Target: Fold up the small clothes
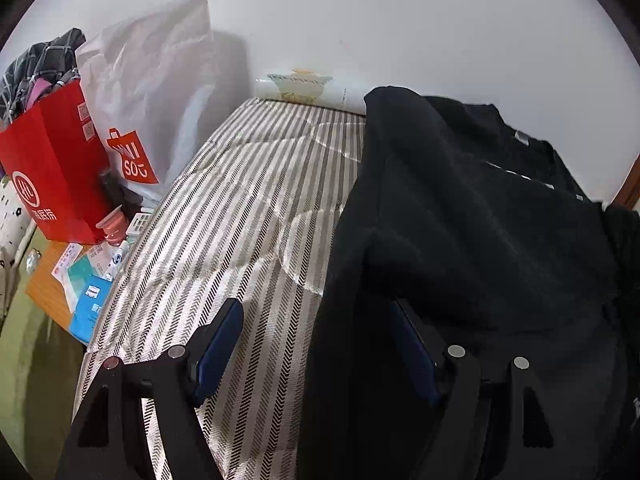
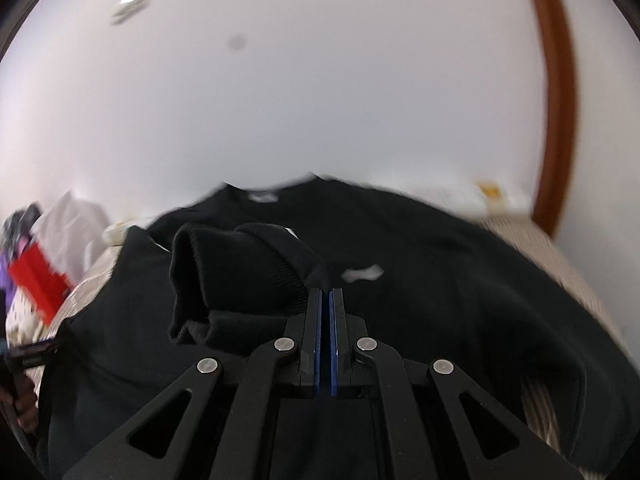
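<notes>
A black sweater (image 1: pixel 472 216) lies on a striped bed cover (image 1: pixel 248 200). In the left wrist view it fills the right half. My left gripper (image 1: pixel 316 316) is open, with its left finger over the bare cover and its right finger partly under the sweater's left edge. In the right wrist view the sweater (image 2: pixel 440 280) spreads across the bed with its collar at the far side. My right gripper (image 2: pixel 325 294) is shut on the ribbed cuff of a black sleeve (image 2: pixel 240 272), held folded over the sweater's body.
A red paper bag (image 1: pixel 52 176) and a white shopping bag (image 1: pixel 152 92) stand left of the bed against the wall. Small boxes and cards (image 1: pixel 88 280) lie on a wooden surface below them. A rolled item (image 1: pixel 304 88) lies at the head. A brown door frame (image 2: pixel 556 100) is at the right.
</notes>
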`<state>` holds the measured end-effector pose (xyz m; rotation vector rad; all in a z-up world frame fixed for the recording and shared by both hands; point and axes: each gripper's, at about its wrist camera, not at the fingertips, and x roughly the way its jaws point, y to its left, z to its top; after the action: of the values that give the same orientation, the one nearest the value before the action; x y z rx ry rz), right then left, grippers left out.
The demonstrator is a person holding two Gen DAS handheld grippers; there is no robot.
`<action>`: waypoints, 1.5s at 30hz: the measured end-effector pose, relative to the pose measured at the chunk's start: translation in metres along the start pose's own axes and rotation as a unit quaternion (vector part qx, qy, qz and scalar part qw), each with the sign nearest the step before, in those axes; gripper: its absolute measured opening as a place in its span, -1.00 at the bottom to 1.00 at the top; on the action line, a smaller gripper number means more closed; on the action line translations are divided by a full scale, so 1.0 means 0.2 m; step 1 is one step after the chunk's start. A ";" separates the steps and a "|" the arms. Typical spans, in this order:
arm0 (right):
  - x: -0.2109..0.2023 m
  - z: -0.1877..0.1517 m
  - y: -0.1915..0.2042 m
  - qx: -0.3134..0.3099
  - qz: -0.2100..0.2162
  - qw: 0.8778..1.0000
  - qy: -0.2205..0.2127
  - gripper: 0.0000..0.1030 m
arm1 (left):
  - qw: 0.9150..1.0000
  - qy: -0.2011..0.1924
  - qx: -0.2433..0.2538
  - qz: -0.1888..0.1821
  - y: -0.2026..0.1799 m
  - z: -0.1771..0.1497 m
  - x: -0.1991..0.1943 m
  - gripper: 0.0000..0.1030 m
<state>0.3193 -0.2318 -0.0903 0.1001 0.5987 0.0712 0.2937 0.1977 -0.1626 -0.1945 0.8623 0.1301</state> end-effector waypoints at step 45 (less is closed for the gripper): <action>0.27 -0.15 -0.24 0.019 -0.168 0.979 0.111 -0.48 | 1.000 -0.004 0.001 0.009 0.00 -0.01 -0.01 0.48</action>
<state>0.3491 -0.2725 -0.1506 0.0260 0.8334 -0.2603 0.2918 0.1967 -0.1618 -0.1840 0.8565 0.1457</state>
